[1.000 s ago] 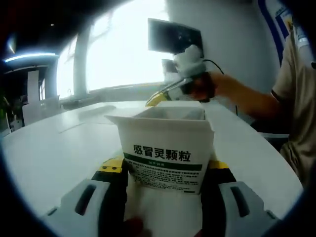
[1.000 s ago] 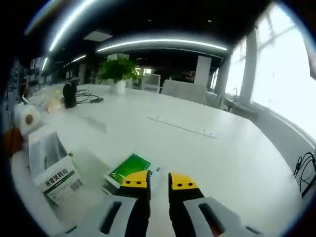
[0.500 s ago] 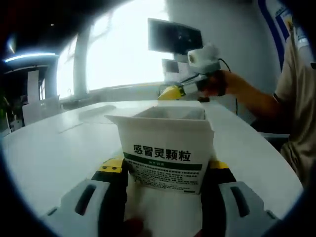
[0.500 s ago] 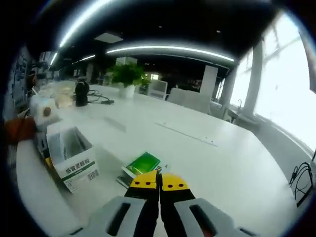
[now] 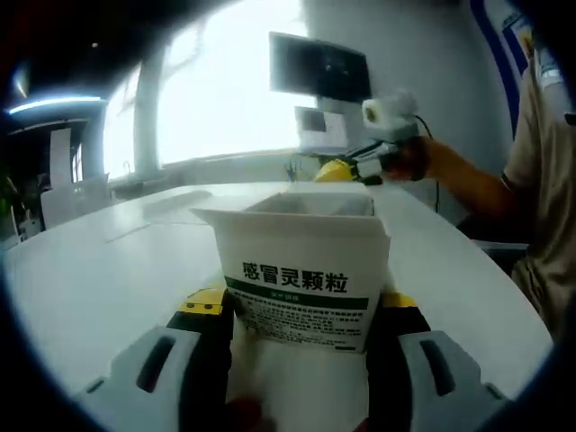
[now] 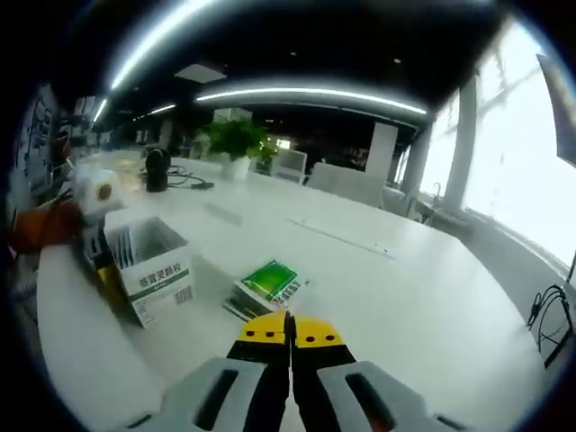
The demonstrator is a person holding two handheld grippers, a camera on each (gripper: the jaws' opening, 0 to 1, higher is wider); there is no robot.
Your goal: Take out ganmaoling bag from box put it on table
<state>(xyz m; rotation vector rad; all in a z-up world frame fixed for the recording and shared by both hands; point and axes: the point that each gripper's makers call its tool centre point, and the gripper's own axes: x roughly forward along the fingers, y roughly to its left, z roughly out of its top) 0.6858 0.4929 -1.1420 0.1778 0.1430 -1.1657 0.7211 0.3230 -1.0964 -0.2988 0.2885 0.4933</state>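
My right gripper point(image 6: 290, 329) hangs above the white table point(image 6: 423, 297) with its jaws pressed together, empty. The green ganmaoling bag point(image 6: 269, 283) lies flat on the table just beside the box point(image 6: 151, 263). My left gripper point(image 5: 303, 310) clamps that open box, where more sachets stand upright. A potted plant point(image 6: 236, 144) sits far back.

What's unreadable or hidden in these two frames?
- Left gripper view: the box blocks the table behind it, and its rim hides the contents.
- Right gripper view: print on the green bag on the table is too small to read.
- Right gripper view: the left gripper beside the box is blurred.
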